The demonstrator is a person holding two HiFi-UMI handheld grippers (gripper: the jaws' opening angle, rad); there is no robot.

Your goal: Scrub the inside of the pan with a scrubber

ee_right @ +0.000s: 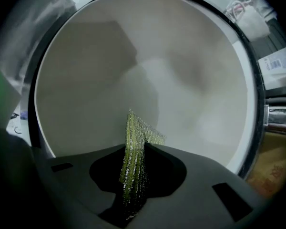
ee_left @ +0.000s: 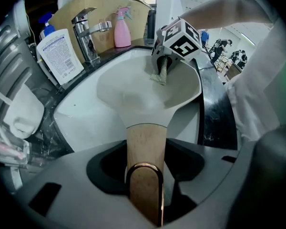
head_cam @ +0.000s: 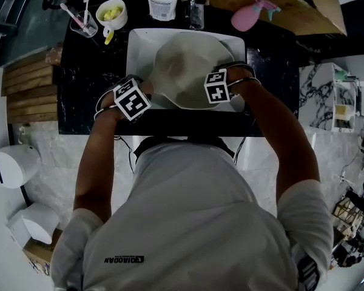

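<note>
Far left on the dark surface point(head_cam: 85, 83) there's a toothbrush cup point(head_cam: 82, 22) and, just beside it, a small white cup point(head_cam: 112, 12) with something yellow in it. A white bottle point(ee_left: 61, 54) with a blue cap stands next to the tap point(ee_left: 88, 35) at the back of the white sink point(head_cam: 139, 41).

The left hand-held gripper point(ee_left: 145, 175) has its jaws clamped tight on the wooden handle point(ee_left: 144, 142) of the pan point(head_cam: 188, 65). The handle runs straight between the jaws and there's a metal loop at its end. The pan is pale inside and sits over the sink basin, held up by that handle, open side up.

The right hand-held gripper point(ee_right: 133, 185) is over the right part of the pan, jaws closed on a greenish mesh scrubber point(ee_right: 135, 142). The scrubber sticks out past the jaws into the pan, and its free end looks to be touching the inside wall on that side.

Over to the right, behind the sink, a pink spray bottle point(head_cam: 252, 14) stands on the surface.
</note>
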